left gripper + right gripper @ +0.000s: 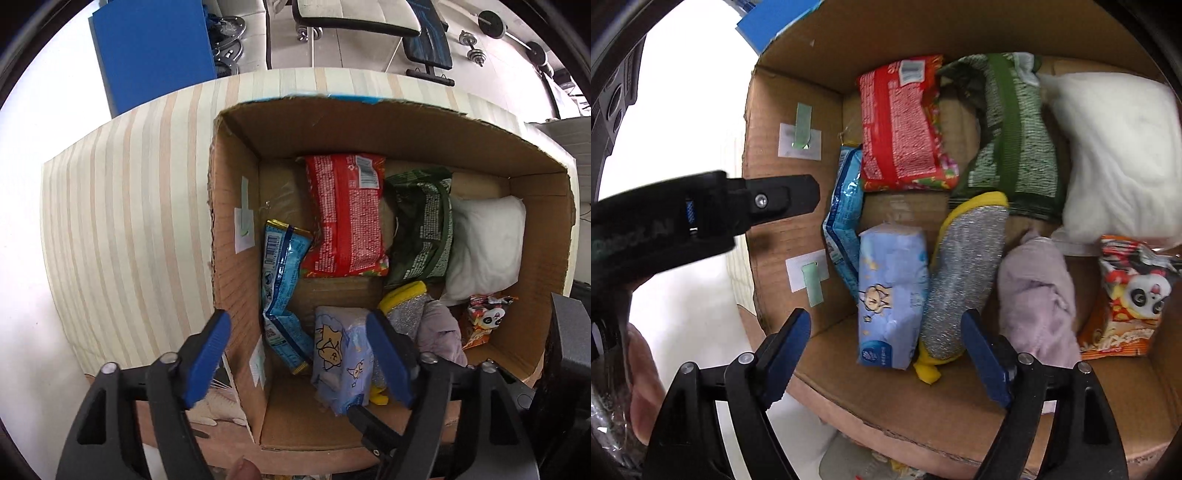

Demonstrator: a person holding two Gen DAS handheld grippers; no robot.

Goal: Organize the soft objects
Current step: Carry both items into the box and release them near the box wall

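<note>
Left claw [299, 358]: wide, empty.
Right claw [886, 354]: wide, empty.
Tissue pack [892, 295]: in cardboard box [783, 229], beside scouring sponge [960, 273].
Handling: probably light, squashy, slippery film; grip across its middle.

I am seeing a table with a striped cloth [122, 206], and a cardboard box [236, 280] is standing directly on it.

Looks like a home gym room: weight bench [428, 33] and dumbbells [471, 46] at the top of the frame, weight plates [229, 40] upper left, behind a striped table [122, 192].
</note>
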